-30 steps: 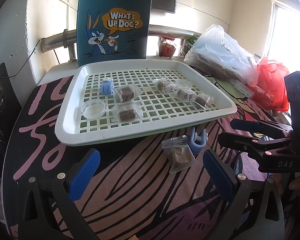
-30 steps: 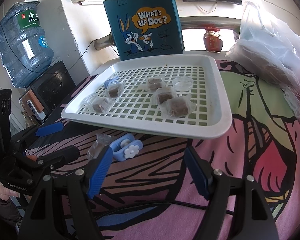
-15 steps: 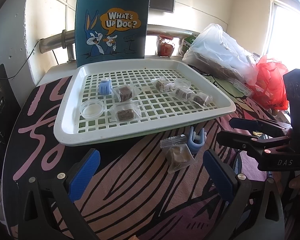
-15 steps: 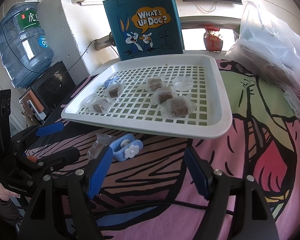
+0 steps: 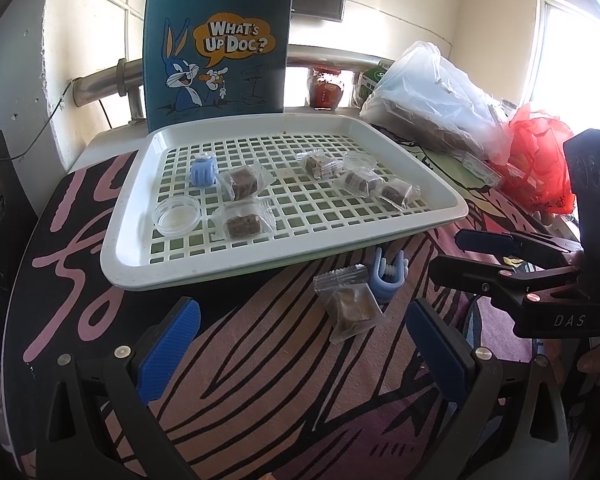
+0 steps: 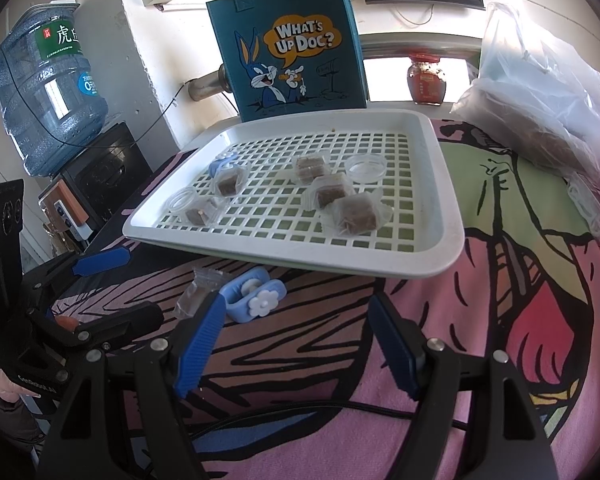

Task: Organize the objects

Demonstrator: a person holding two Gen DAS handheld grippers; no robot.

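Blue clip (image 6: 254, 294) and wrapped snack (image 5: 354, 306) on cloth, ahead of both grippers' fingers | fingers spread, empty

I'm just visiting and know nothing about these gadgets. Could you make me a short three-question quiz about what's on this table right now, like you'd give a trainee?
1. True or false: the blue clip with the white flower lies inside the white tray.
2. How many clear round dishes sit in the tray?
A. none B. one C. two
3. What lies on the cloth right beside the blue clip?

Key
1. False. It lies on the patterned cloth in front of the tray.
2. C: one dish near the tray's left edge, the other dish further right.
3. A wrapped brown snack packet. Both the left gripper and the right gripper stand open, holding nothing.
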